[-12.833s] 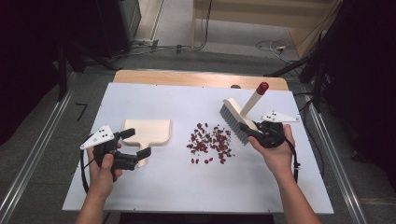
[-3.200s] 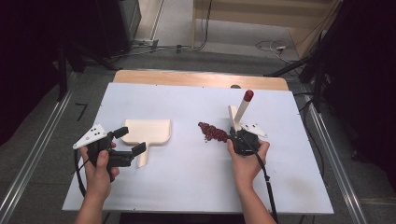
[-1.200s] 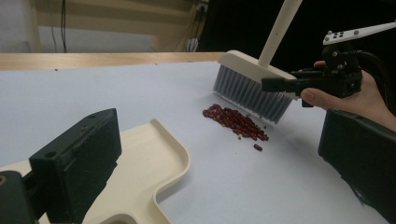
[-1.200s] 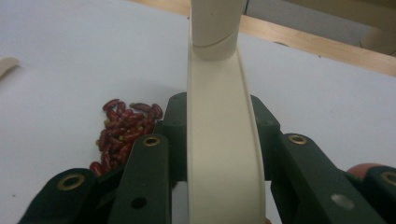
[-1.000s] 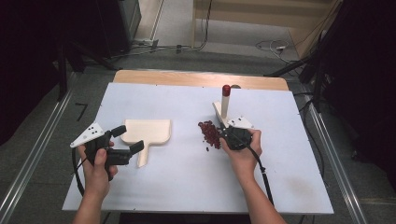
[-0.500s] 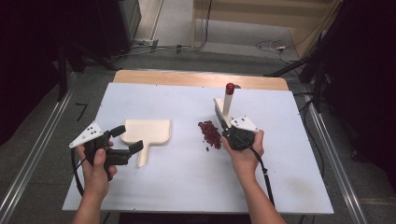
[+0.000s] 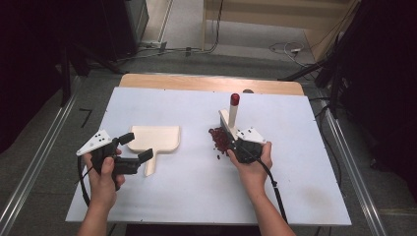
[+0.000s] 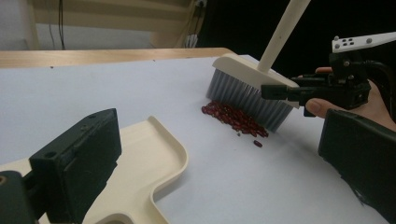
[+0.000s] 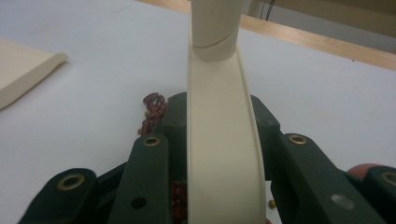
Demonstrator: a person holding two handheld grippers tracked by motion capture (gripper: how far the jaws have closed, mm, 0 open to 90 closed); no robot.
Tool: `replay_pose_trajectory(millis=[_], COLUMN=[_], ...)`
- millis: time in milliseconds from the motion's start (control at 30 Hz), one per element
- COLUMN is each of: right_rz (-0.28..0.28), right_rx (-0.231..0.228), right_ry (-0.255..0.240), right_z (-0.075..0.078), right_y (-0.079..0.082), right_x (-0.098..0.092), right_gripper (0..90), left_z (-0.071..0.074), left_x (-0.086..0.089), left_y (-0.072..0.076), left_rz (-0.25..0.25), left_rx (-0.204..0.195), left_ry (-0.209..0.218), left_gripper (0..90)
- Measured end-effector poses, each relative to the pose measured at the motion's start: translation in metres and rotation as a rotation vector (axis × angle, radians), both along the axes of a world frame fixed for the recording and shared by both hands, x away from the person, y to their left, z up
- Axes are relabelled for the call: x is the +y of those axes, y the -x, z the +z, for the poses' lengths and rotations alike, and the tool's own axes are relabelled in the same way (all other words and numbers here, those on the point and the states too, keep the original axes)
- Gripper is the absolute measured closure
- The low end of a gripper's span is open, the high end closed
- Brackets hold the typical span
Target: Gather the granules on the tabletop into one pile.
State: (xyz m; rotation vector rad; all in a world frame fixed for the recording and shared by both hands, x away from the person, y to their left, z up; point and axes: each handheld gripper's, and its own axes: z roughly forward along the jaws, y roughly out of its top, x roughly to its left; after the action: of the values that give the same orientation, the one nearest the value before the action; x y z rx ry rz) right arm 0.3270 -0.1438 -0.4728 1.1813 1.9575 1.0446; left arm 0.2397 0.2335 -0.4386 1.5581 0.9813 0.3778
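Observation:
A cream dustpan lies flat left of centre on the white table. Its handle points at my left gripper, whose jaws stand wide open on either side of it without touching. A tight pile of dark red beans lies right of the dustpan. The cream brush with grey bristles and a red-tipped handle stands with its bristles against the far side of the pile. My right gripper is shut on the brush head.
A wooden strip runs along the table's far edge. Cables lie on the floor beyond it. Bare white tabletop stretches in front of both hands and between dustpan and beans. One stray bean lies just outside the pile.
The beans, once scattered mid-table, are now swept into a compact pile, and the right gripper with the brush has moved left. Over the last second almost nothing shifts; the left gripper stays put.

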Motion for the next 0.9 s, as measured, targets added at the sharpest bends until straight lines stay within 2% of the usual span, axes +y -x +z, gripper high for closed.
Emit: replay_pose_trajectory(millis=[100, 167, 233, 333, 433, 500, 600, 633, 700, 733, 767, 900], right_rz=[0.011, 0.072, 0.209, 0.467, 0.687, 0.78, 0.846, 0.853, 0.853, 0.846, 0.838, 0.833], right_rx=[-0.022, -0.039, -0.027, -0.017, 0.059, 0.113, 0.17, 0.175, 0.164, 0.143, 0.134, 0.124], right_ry=[-0.008, -0.025, -0.065, -0.058, -0.058, -0.03, 0.019, 0.025, 0.011, 0.008, 0.017, 0.005], right_z=[0.011, 0.022, 0.032, 0.039, 0.036, 0.03, 0.019, 0.015, 0.01, 0.008, 0.007, 0.003], right_y=[-0.001, -0.001, -0.002, -0.005, -0.008, -0.008, -0.012, -0.014, -0.021, -0.026, -0.029, -0.044], right_x=[-0.006, -0.013, -0.022, -0.035, -0.045, -0.049, -0.052, -0.053, -0.055, -0.056, -0.056, -0.053], right_gripper=[65.8, 65.8, 65.8, 65.8, 65.8, 65.8, 65.9, 65.9, 65.9, 65.9, 65.9, 65.9], left_z=[0.0, 0.0, -0.001, -0.001, -0.002, -0.002, -0.003, -0.003, -0.003, -0.003, -0.003, -0.004], left_x=[0.001, 0.002, 0.003, 0.002, 0.001, 0.0, -0.001, -0.001, -0.002, -0.002, -0.002, -0.001], left_y=[0.0, 0.001, 0.001, 0.0, 0.0, -0.001, -0.001, -0.001, -0.001, -0.001, -0.001, -0.001], left_rz=[0.002, 0.006, 0.007, 0.009, 0.005, 0.006, 0.004, 0.004, 0.004, 0.004, 0.005, 0.004], left_rx=[-0.001, 0.0, 0.0, 0.004, 0.008, 0.01, 0.014, 0.014, 0.014, 0.014, 0.015, 0.017], left_ry=[0.003, 0.004, 0.005, 0.003, -0.005, -0.008, -0.015, -0.015, -0.015, -0.015, -0.015, -0.014], left_gripper=[0.0, 0.0, 0.0, 0.0, 0.0, 0.0, 0.0, 0.0, 0.0, 0.0, 0.0, 0.0])
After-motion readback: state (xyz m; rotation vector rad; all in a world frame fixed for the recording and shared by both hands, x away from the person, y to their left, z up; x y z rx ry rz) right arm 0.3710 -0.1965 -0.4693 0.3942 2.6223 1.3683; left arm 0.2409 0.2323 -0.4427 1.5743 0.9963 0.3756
